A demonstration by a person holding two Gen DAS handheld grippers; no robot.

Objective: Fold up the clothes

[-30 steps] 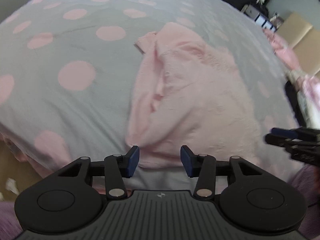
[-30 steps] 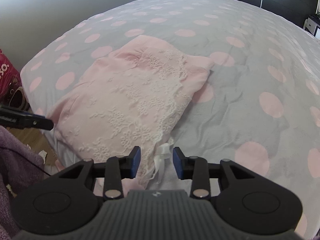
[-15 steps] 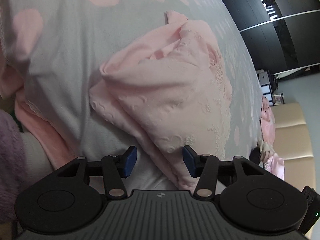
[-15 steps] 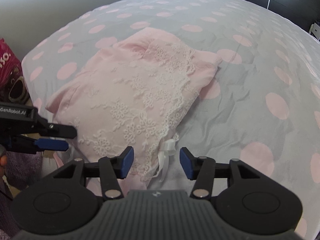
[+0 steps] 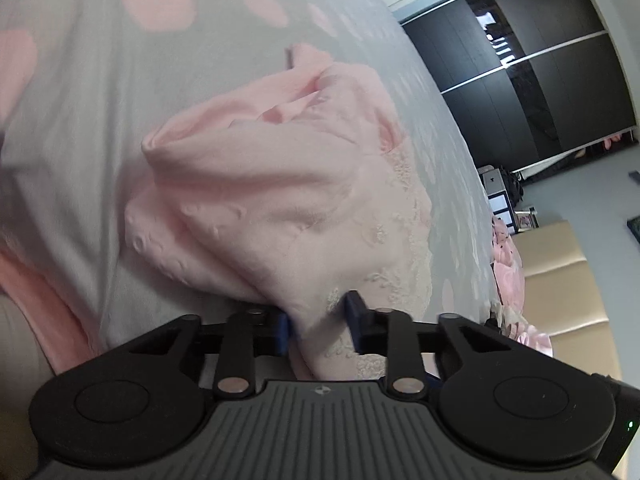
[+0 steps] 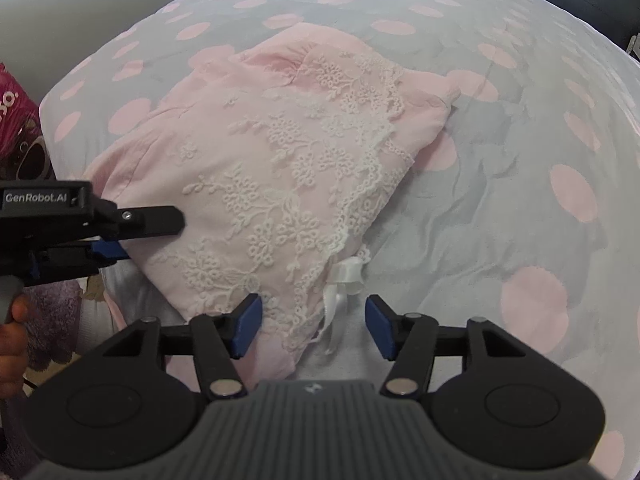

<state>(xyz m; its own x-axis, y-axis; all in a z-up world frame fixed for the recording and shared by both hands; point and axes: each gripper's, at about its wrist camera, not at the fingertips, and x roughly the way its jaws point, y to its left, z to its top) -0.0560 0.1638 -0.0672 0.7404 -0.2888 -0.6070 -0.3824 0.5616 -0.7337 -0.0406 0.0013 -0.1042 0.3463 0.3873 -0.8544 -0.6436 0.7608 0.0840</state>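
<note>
left gripper (image 5: 316, 320): fingers just closed, pinching pink garment (image 6: 272, 160) corner | right gripper (image 6: 312, 328): fingers spread, opening, over white bow (image 6: 346, 276)

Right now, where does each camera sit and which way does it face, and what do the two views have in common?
Left wrist: on the left gripper, looking along its fingers, which have just been closing on a corner of the pink garment; dark wardrobe behind.
Right wrist: on the right gripper, angled down at the lace front and white bow; its jaws have been opening, pressing nothing. A hand shows at left.
Shared: garment, polka-dot duvet, left gripper.
</note>
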